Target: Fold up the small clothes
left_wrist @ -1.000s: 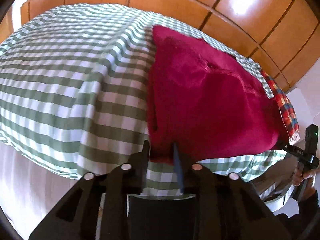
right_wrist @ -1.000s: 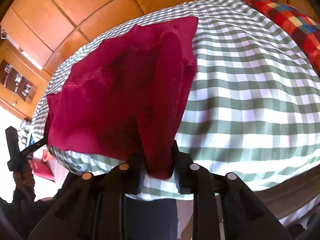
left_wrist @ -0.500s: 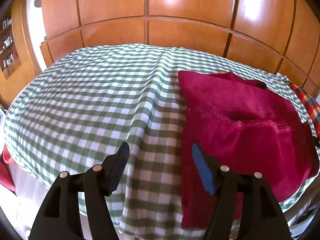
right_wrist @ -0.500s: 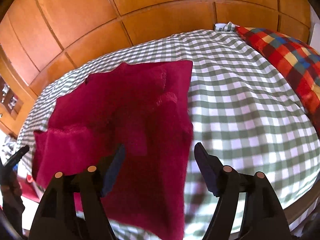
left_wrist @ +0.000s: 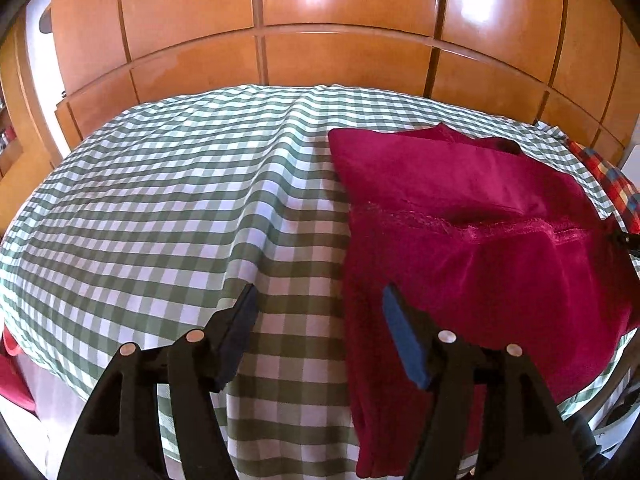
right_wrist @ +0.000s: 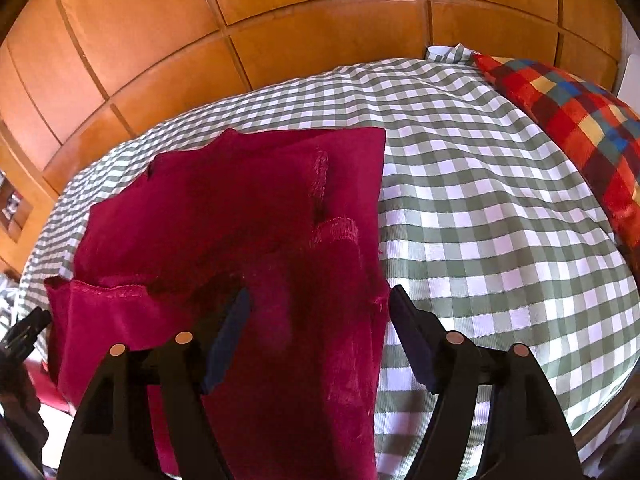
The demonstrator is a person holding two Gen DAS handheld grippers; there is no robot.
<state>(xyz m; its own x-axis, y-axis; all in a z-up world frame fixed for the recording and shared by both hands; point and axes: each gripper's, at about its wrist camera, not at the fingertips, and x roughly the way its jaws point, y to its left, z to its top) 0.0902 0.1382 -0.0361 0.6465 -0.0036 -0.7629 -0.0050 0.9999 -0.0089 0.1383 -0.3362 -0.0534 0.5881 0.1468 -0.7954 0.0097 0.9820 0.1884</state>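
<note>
A dark red fleece garment [left_wrist: 472, 240] lies partly folded on the green-and-white checked cloth [left_wrist: 180, 208] of the table, its near edge hanging over the front. It also shows in the right wrist view [right_wrist: 248, 232]. My left gripper [left_wrist: 318, 300] is open and empty, above the cloth just left of the garment's near left edge. My right gripper [right_wrist: 318, 300] is open and empty, above the garment's near right part, with its right fingertip beside the garment's right edge.
A wooden panelled wall [left_wrist: 340, 40] stands close behind the table. A red, blue and yellow checked cushion [right_wrist: 568, 120] lies at the right end of the table. The left gripper's tip [right_wrist: 24, 328] shows at the left edge of the right wrist view.
Both grippers were shut on the garment's near edge one second ago. They have let go, opened wide and pulled back and up. The garment now lies on the table.
</note>
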